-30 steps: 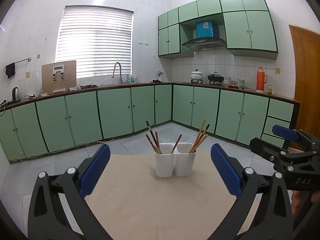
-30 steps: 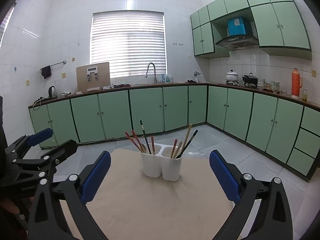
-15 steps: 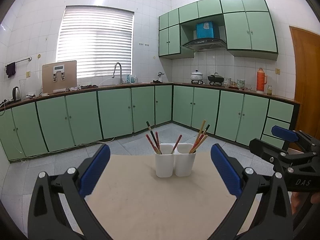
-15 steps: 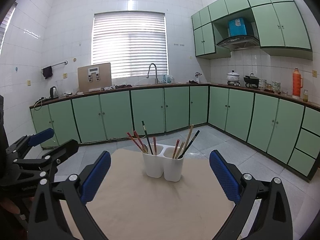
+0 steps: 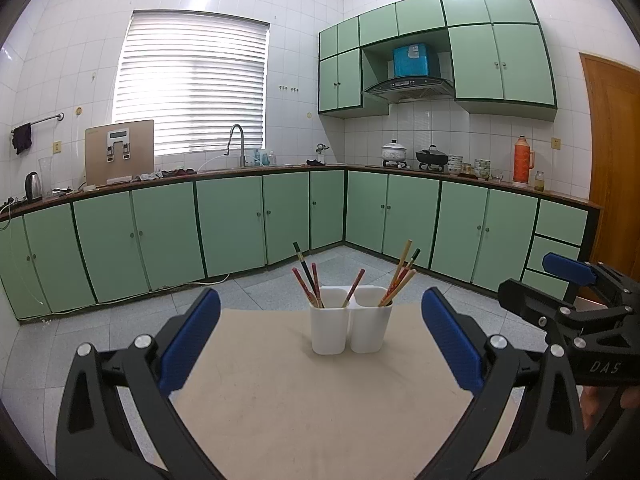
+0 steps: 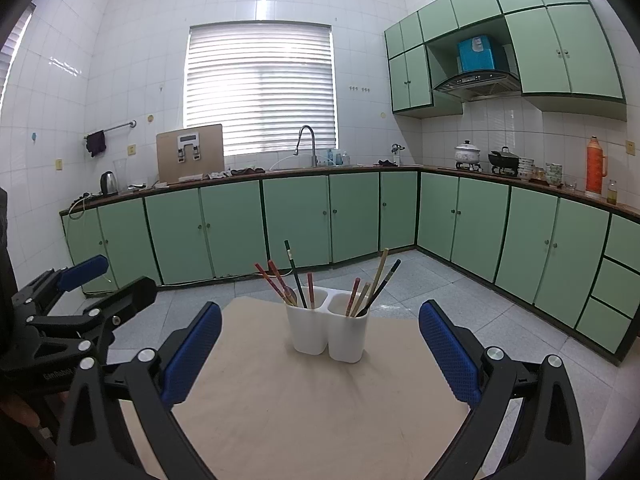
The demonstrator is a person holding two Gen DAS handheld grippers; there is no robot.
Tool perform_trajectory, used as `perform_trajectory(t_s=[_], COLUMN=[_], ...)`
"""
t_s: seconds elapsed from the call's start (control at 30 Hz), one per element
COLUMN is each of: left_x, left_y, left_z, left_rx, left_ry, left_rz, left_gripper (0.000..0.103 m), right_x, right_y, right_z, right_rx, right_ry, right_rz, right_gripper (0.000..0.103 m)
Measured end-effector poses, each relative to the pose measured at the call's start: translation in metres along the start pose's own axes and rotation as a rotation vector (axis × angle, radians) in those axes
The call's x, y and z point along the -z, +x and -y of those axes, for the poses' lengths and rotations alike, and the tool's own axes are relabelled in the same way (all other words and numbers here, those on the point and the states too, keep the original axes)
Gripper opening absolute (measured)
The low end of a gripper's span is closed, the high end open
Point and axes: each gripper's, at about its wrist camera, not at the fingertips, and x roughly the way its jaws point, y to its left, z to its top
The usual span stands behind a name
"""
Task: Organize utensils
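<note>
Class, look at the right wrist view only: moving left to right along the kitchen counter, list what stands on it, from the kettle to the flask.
Kettle → brown board → faucet → white pot → black wok → orange flask.

Chopsticks (image 5: 400, 276) in holder (image 5: 350, 326) on table (image 5: 320, 408)

- Left claw (image 5: 320, 340): spread wide, blue pads (image 5: 190, 336) far apart, nothing between, level and pointing forward.
- Right claw (image 6: 320, 344): likewise spread wide and empty, level, beside the left.
- Fingertips of a hand (image 5: 608, 400) gripping the right claw's handle.
</note>
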Motion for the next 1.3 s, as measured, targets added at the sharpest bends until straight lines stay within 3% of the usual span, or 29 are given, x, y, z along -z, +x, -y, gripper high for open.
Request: perform_trajectory(t_s=[1.3], left_x=[0.0051], left_y=[0.0023], left_z=[-0.0025], left_rx=[-0.003], left_ry=[-0.003], left_rz=[-0.012], left_gripper=[0.098], right_x=[0.0019], right_y=[0.0021], right_z=[-0.0052], right_rx=[-0.004], right_ry=[0.002], right_rz=[-0.006], right_gripper=[0.097])
